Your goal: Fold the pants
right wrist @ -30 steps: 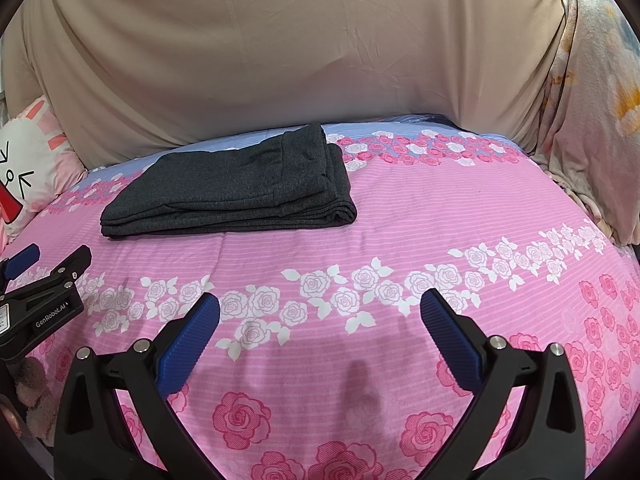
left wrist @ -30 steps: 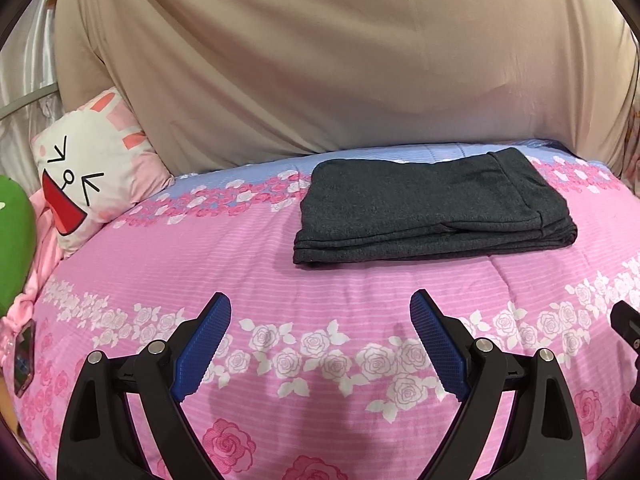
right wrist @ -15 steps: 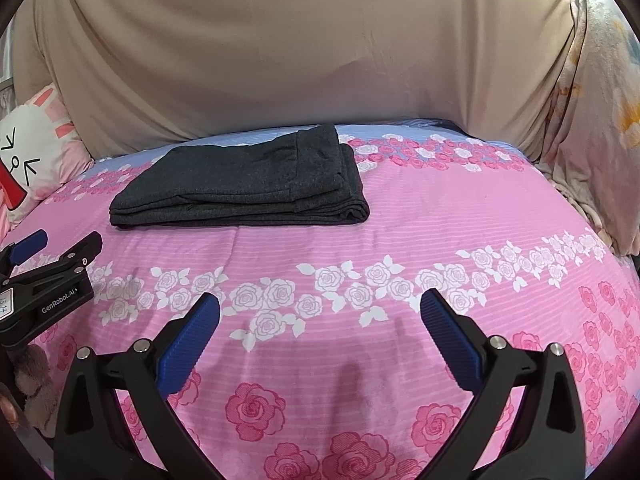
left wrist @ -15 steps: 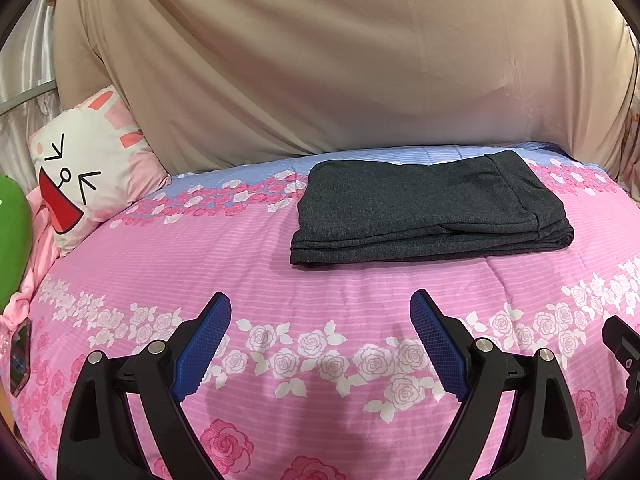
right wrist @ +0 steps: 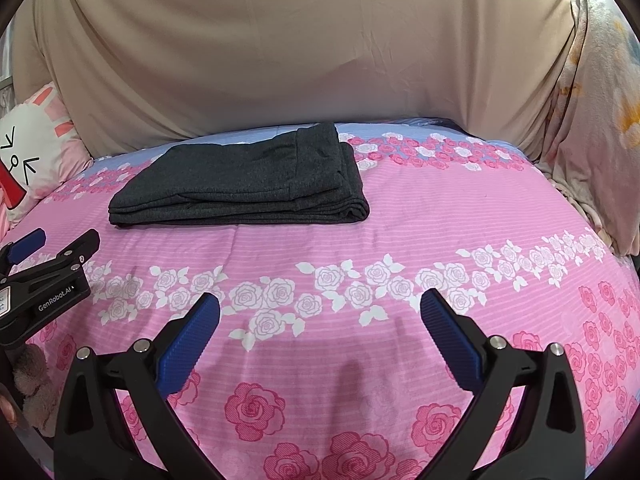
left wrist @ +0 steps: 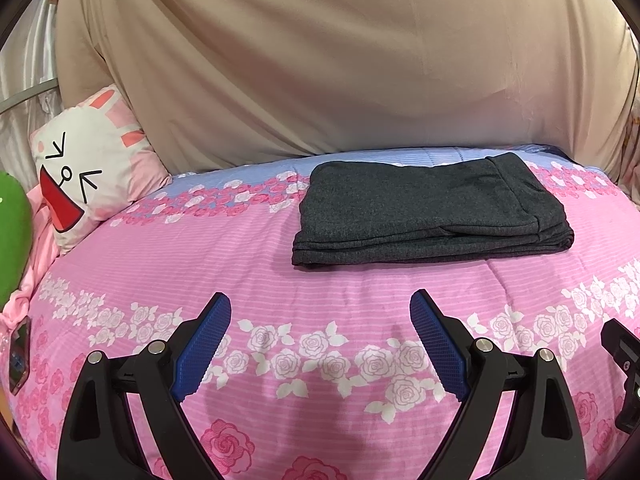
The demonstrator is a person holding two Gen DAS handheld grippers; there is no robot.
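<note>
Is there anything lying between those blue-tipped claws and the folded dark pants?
Nothing but bare bedspread separates the pants from the left gripper or right gripper; both wrist views show it.

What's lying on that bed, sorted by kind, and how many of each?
Folded dark grey pants: 1
Cartoon-face pillow: 1
Green plush: 1
Handheld grippers: 2, the left gripper and the right gripper, both hovering above the bedspread
Total: 5

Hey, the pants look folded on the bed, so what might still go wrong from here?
The pants lie as a loose stack on a soft quilt; pressing the bed nearby might let the layers slide. Both the left gripper and right gripper hang open close to the quilt, so a low move could snag it.
</note>
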